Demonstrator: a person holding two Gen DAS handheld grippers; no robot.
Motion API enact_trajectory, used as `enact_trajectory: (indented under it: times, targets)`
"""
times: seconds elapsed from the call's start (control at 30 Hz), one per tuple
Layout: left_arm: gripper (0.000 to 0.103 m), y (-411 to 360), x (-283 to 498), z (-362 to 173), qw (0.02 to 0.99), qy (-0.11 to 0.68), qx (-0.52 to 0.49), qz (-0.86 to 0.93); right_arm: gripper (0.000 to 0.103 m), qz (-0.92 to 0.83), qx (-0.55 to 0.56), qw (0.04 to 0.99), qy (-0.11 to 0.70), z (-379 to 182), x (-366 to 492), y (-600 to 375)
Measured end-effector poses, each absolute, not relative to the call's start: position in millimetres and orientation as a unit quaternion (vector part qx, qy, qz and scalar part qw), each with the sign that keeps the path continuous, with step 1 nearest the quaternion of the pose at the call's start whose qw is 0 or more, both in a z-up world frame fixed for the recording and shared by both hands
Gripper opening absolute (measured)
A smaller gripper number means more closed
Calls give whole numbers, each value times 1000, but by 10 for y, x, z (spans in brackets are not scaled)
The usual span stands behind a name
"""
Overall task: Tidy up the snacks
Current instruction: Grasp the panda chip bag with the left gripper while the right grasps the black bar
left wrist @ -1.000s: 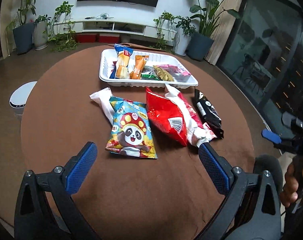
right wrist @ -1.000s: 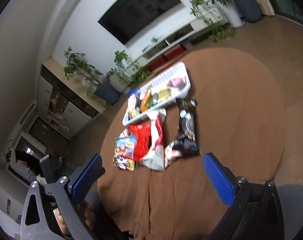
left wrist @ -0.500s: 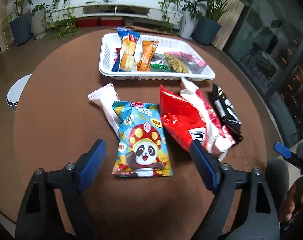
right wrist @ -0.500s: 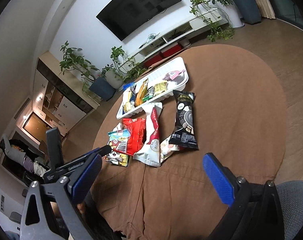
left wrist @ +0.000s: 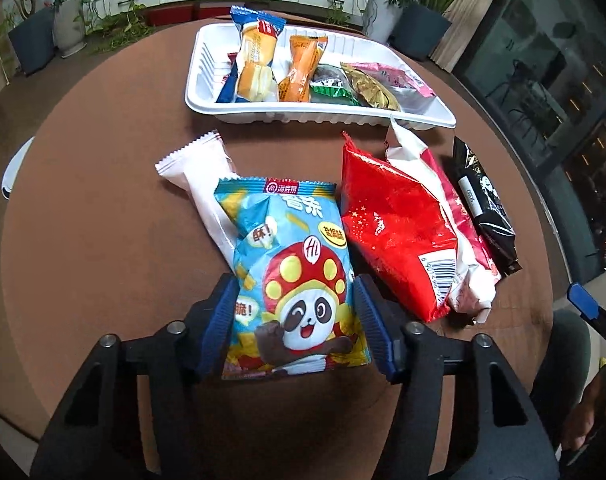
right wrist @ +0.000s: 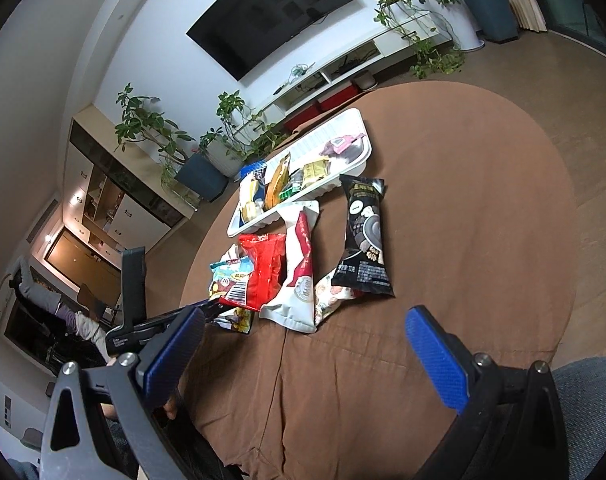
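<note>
Blue foil panda-print snack bag (left wrist: 299, 280), flat on the brown round table (left wrist: 103, 200), long axis pointing from you toward the white plastic tray (left wrist: 323, 114): your left gripper (left wrist: 297, 320) straddles its near half, jaws narrowed and seemingly touching its sides, while your right gripper (right wrist: 307, 356) hangs wide open and empty, farther off.

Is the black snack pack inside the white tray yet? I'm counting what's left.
No, the black snack pack lies on the brown table beside the white tray.

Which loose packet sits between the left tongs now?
The blue panda packet, flanked by the left tongs; the red, white and black packets lie apart.
</note>
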State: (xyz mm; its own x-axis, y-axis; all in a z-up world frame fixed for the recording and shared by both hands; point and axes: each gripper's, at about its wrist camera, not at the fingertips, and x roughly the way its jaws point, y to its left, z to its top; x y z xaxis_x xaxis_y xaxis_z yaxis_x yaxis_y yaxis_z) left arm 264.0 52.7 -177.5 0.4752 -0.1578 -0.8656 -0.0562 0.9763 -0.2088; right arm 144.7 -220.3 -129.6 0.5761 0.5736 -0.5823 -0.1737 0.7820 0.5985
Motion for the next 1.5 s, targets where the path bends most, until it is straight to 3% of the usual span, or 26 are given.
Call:
enact_trajectory:
  times: [0.23, 0.4, 0.57, 0.9, 1.17, 1.23, 1.43, 1.5]
  targets:
    - [48, 546, 2686, -1780, 853, 511, -98, -35, 103, 222, 240, 853, 406, -1278, 1418, -2180]
    - [32, 555, 2655, -1767, 856, 503, -109, -48, 103, 219, 230, 857, 405, -1280, 1402, -2160]
    - [23, 564, 2587, -1710, 861, 493, -115, -53, 103, 209, 218, 862, 408, -1292, 1407, -2149]
    - [21, 603, 2344, -1650, 863, 482, -139, -68, 103, 187, 187, 875, 405, -1245, 1495, -2192]
    - [21, 606, 2051, -1566, 865, 472, -152, -79, 103, 160, 98, 883, 430, -1221, 1827, -2030]
    - [21, 591, 1973, -1536, 865, 470, -151, -84, 97, 160, 86, 877, 445, -1255, 1953, -1989]
    - [21, 549, 1833, -1539, 863, 471, -158, -91, 93, 151, 46, 863, 481, -1411, 2324, -1844]
    - [21, 544, 1818, -1554, 862, 472, -159, -93, 86, 144, 42, 857, 492, -1480, 2416, -1817]
